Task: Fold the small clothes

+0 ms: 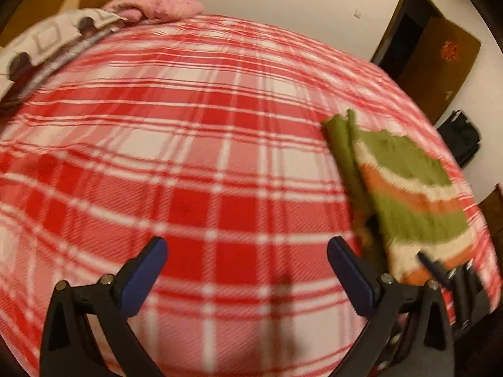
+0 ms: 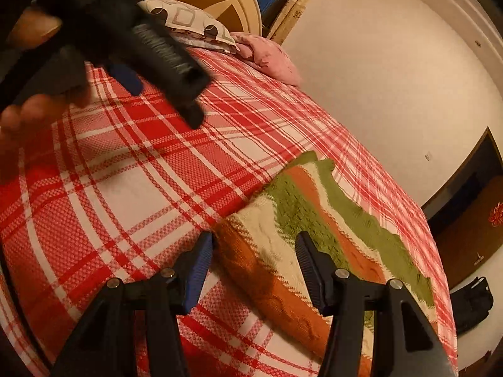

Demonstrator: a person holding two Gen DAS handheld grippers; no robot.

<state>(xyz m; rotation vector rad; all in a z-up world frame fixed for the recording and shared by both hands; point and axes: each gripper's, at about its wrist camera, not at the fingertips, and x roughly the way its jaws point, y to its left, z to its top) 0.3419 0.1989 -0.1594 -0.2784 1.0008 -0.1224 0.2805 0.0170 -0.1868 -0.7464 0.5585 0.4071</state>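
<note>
A small knitted garment [image 2: 317, 220] with green, orange and white stripes lies folded and flat on the red plaid blanket [image 2: 132, 188], near the bed's right edge. My right gripper [image 2: 254, 248] stands open just over its near end, and that folded end lies between the fingers; the pads do not press on it. In the left wrist view the garment [image 1: 405, 194] is to the right, and my left gripper [image 1: 246, 251] is open above bare blanket [image 1: 188, 157] beside it, holding nothing. The right view shows the left gripper [image 2: 125, 78] blurred at top left, in a person's hand [image 2: 28, 119].
A pink pillow [image 1: 157, 3] and a patterned pillow [image 1: 47, 40] lie at the head of the bed by a wooden headboard [image 2: 239, 3]. Past the bed's right edge are a white wall, a dark wooden door [image 1: 437, 59] and a black bag [image 1: 462, 138] on the floor.
</note>
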